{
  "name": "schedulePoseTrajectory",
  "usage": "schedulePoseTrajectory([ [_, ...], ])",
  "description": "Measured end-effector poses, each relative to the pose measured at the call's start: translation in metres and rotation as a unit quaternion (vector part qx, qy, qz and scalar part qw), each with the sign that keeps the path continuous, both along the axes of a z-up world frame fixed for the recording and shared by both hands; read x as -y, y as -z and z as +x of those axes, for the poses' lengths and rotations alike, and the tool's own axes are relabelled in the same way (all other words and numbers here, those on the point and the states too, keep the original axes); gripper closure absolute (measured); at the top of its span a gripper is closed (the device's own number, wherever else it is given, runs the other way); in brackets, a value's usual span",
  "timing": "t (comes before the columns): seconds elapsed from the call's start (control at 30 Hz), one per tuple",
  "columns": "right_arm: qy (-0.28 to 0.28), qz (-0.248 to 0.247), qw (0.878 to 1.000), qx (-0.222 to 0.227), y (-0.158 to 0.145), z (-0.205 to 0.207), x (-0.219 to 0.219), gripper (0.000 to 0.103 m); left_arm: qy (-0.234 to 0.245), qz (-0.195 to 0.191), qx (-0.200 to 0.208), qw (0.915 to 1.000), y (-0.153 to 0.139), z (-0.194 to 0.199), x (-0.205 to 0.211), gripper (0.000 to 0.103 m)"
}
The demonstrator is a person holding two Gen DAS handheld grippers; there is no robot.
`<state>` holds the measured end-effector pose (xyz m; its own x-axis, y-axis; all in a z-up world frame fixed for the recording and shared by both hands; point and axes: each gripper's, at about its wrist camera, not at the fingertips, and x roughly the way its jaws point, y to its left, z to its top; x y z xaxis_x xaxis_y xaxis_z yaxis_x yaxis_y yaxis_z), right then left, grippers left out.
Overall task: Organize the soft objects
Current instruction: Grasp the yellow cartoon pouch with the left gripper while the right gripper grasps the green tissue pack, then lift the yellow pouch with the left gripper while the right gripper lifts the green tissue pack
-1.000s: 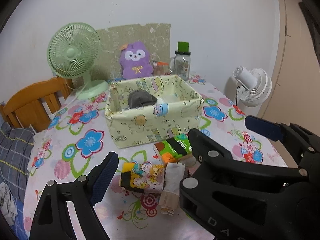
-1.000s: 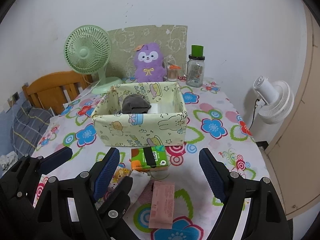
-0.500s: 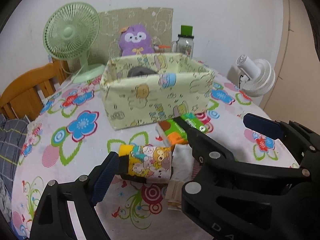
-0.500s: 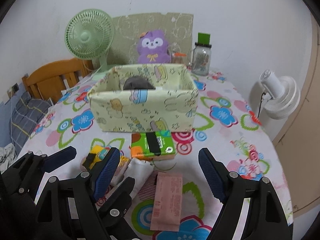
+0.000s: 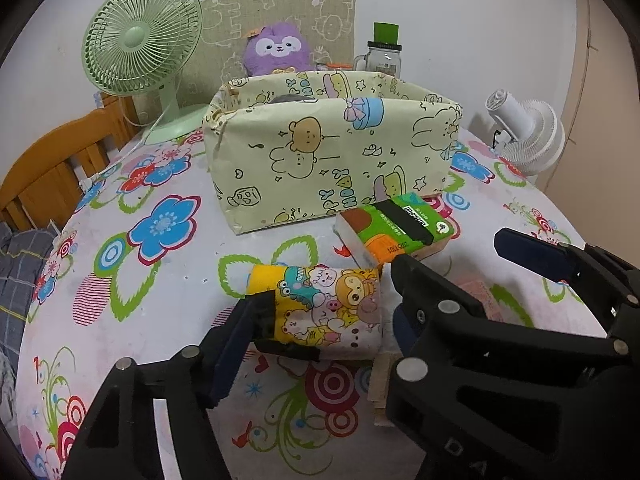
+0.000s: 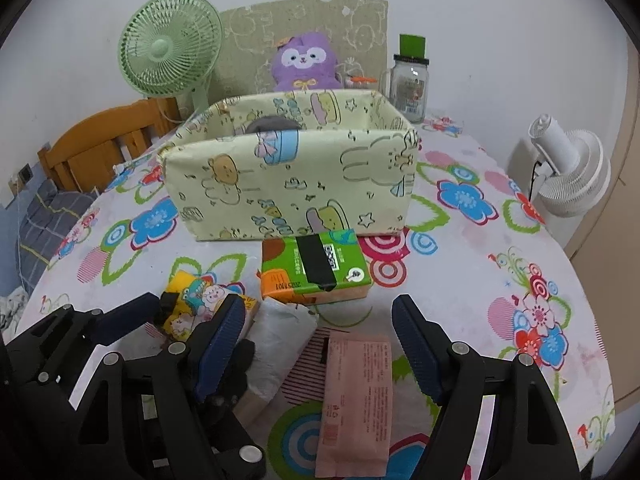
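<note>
a round table (image 5: 168,280) under a white cloth printed with bright flowers and rings fills most of both views, set against a plain white wall. at the upper left of each frame a pale green desk fan (image 5: 140,36) stands on the table's far edge, with a wooden chair back (image 5: 52,168) below it at the left edge and a dark checked fabric at the far left. a purple plush toy (image 5: 278,50) and a glass jar with a green lid (image 5: 384,54) sit behind a pale yellow fabric bin (image 5: 332,160) printed with cartoon animals; something dark grey shows just over its rim. a white fan (image 5: 524,132) stands off the table at the right. in front of the bin lies a green and orange tissue pack (image 6: 316,266) with a black strip across it, and nearer the camera a pink packet (image 6: 358,400) and a white soft pack (image 6: 280,336). the yellow cartoon-print pouch (image 5: 324,312) lies on the cloth at lower centre of the left view, soft and rounded. the left tongs (image 5: 316,332) are closing around it, one blue pad touching its left end, the other pad's contact unclear. the right tongs (image 6: 320,344) are closing too, pads apart over the pink packet, nothing gripped.
</note>
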<state>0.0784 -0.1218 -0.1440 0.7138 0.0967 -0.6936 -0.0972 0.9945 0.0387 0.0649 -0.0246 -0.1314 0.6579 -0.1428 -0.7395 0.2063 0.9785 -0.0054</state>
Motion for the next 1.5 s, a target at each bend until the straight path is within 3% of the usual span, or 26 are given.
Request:
schedulePoseTrajectory([
  [0.43,0.007,0.014,1.0,-0.017,0.006,0.01,0.008,0.024,-0.018,-0.001,0.002,0.9998,0.001,0.004,-0.005,0.026],
  [0.57,0.005,0.02,1.0,-0.018,0.006,0.016,0.008,0.024,-0.025,-0.009,-0.001,0.9996,0.0,0.009,-0.012,0.018],
  [0.7,-0.001,0.012,1.0,-0.025,0.008,0.024,0.002,0.024,-0.036,-0.011,-0.003,0.9993,0.002,0.016,-0.016,0.016],
  [1.0,-0.005,-0.014,0.998,-0.053,0.024,0.041,-0.006,0.023,-0.036,-0.008,-0.037,0.9987,0.021,0.029,-0.017,0.017],
  [1.17,0.0,-0.009,0.998,-0.057,0.028,0.048,-0.003,0.016,-0.032,-0.009,-0.035,0.9988,0.021,0.031,-0.015,0.018],
  [1.4,-0.006,0.001,0.998,-0.061,0.031,0.058,-0.004,0.016,-0.029,-0.008,-0.038,0.9988,0.02,0.038,-0.013,0.018],
  [1.47,-0.008,-0.003,0.998,-0.058,0.03,0.06,-0.005,0.017,-0.031,-0.007,-0.04,0.9987,0.021,0.041,-0.013,0.018],
  [1.5,-0.013,-0.003,0.998,-0.056,0.03,0.06,-0.007,0.027,-0.032,-0.006,-0.041,0.9987,0.021,0.041,-0.013,0.018],
])
